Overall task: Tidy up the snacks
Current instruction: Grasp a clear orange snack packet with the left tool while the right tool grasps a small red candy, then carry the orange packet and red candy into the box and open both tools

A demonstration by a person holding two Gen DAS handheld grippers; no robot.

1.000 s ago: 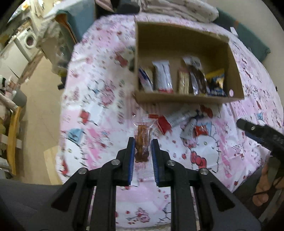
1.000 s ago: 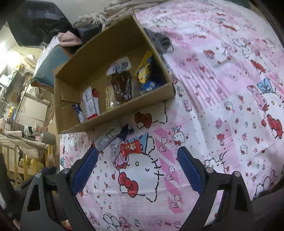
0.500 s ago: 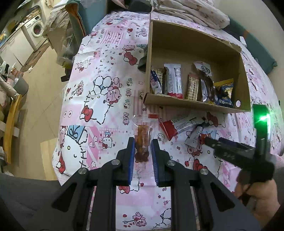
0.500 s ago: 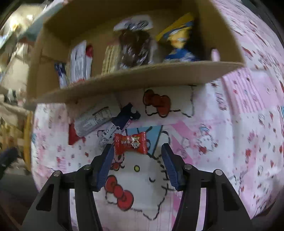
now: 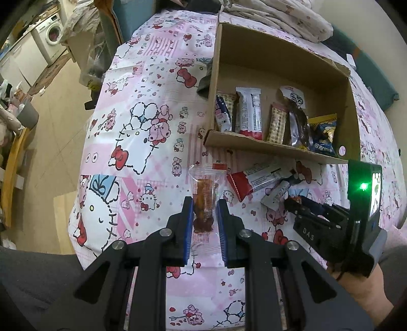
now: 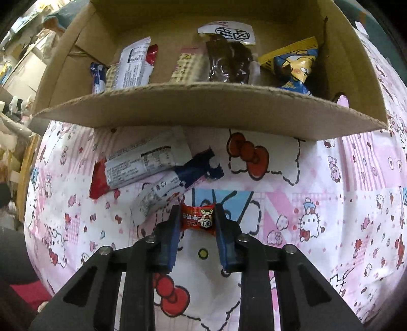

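Observation:
My left gripper is shut on a clear packet with a brown snack, held above the Hello Kitty cloth. My right gripper is shut on a small red candy that rests on the cloth; the right gripper also shows in the left wrist view. A cardboard box lies ahead with several snacks stood in a row inside. A white-and-red bar and a white-and-navy bar lie on the cloth just in front of the box.
The pink Hello Kitty cloth covers a raised surface whose left edge drops to a wooden floor. Folded bedding lies behind the box. A washing machine stands far left.
The right gripper moved down and forward to the red candy and its jaws closed on it. The left gripper, still holding the clear packet, shifted slightly closer to the box.

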